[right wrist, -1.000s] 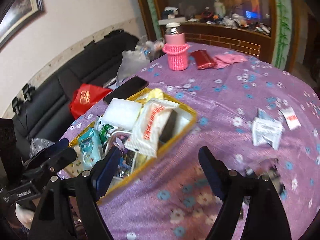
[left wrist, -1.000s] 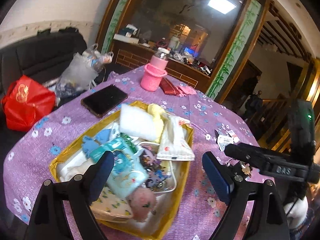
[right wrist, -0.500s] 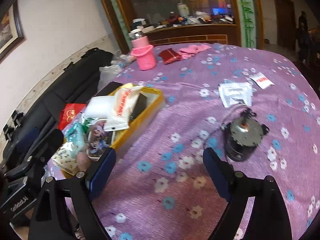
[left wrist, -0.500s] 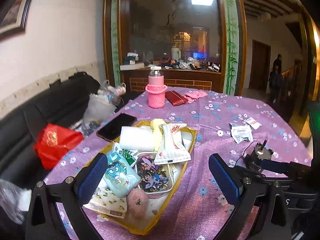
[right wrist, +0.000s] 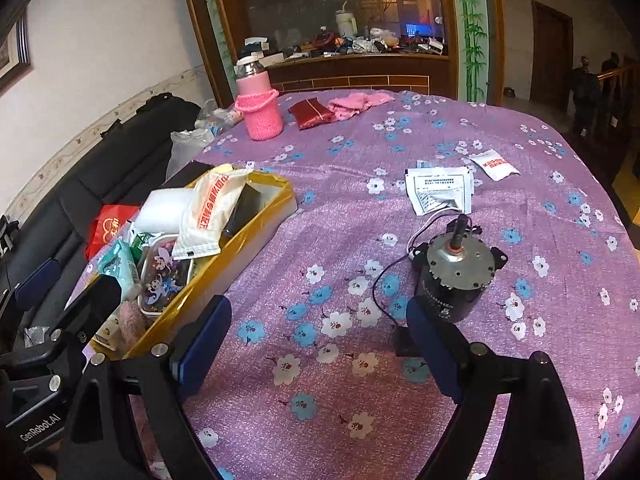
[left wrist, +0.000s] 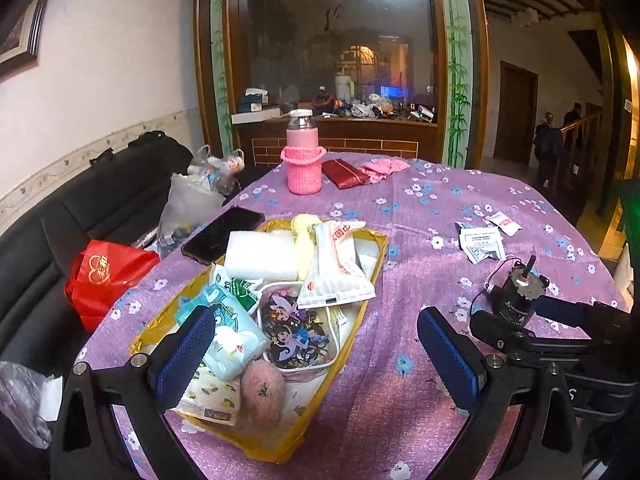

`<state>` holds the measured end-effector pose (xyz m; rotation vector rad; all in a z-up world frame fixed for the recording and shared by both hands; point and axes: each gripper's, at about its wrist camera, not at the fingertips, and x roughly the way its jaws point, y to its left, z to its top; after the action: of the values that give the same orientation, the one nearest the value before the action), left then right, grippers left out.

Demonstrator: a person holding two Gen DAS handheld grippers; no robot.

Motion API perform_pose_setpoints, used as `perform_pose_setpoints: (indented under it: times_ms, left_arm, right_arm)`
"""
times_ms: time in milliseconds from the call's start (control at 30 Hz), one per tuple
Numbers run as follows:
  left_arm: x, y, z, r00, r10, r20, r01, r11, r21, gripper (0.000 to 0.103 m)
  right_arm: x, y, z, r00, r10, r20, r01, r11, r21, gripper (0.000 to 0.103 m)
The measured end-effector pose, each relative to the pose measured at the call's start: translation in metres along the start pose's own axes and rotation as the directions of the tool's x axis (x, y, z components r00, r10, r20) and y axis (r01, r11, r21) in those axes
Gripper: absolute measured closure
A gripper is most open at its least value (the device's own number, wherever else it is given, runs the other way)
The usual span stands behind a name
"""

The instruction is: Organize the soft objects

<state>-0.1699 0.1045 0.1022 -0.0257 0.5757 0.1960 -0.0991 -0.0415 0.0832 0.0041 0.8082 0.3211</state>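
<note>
Our left gripper [left wrist: 316, 354] fingers spread wide, empty, above the yellow tray [left wrist: 374, 276] of soft packets; our right gripper [right wrist: 318, 346] likewise apart, motor [right wrist: 456, 276] beside its right finger.

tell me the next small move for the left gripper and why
Probably ease the left gripper down onto the pink pompom at the near end of the yellow tray. Its jaws stand wide open with nothing between them, and the pompom lies loose on top, nearest the fingers. The right gripper is open over bare cloth.
</note>
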Motion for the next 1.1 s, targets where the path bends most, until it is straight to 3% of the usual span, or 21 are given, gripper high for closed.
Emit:
perform_pose_setpoints:
  times_ms: [433,800,867,967,1033,1100]
  left_arm:
    - [0.016,0.009,-0.005,0.998,-0.028,-0.062,0.026,0.999,-0.030,0.001]
    - [0.014,0.005,-0.004,0.999,-0.016,-0.044,0.015,1.000,-0.021,0.001]
    - [0.007,0.006,-0.003,1.000,0.005,-0.007,-0.005,1.000,-0.031,0.001]
    - [-0.025,0.010,0.002,0.987,0.072,0.144,-0.063,0.996,-0.065,0.001]
    - [-0.057,0.010,0.005,0.957,0.053,0.285,-0.028,0.996,-0.090,0.001]
    - [-0.076,0.010,0.005,0.928,-0.022,0.371,0.057,0.995,-0.083,0.001]
  right_arm:
    - [0.011,0.005,-0.002,0.999,-0.012,-0.036,0.011,1.000,-0.011,0.014]
    - [0.011,-0.002,-0.003,0.999,-0.004,-0.034,0.004,1.000,0.004,0.014]
    - [0.009,-0.005,-0.003,1.000,-0.003,-0.028,0.003,1.000,0.010,0.014]
    - [0.004,-0.009,-0.002,1.000,-0.002,-0.009,0.002,1.000,0.019,0.014]
    - [-0.004,-0.013,-0.002,1.000,-0.010,0.023,0.009,1.000,0.021,0.014]
    - [-0.011,-0.015,-0.001,0.998,-0.022,0.055,0.021,1.000,0.018,0.014]
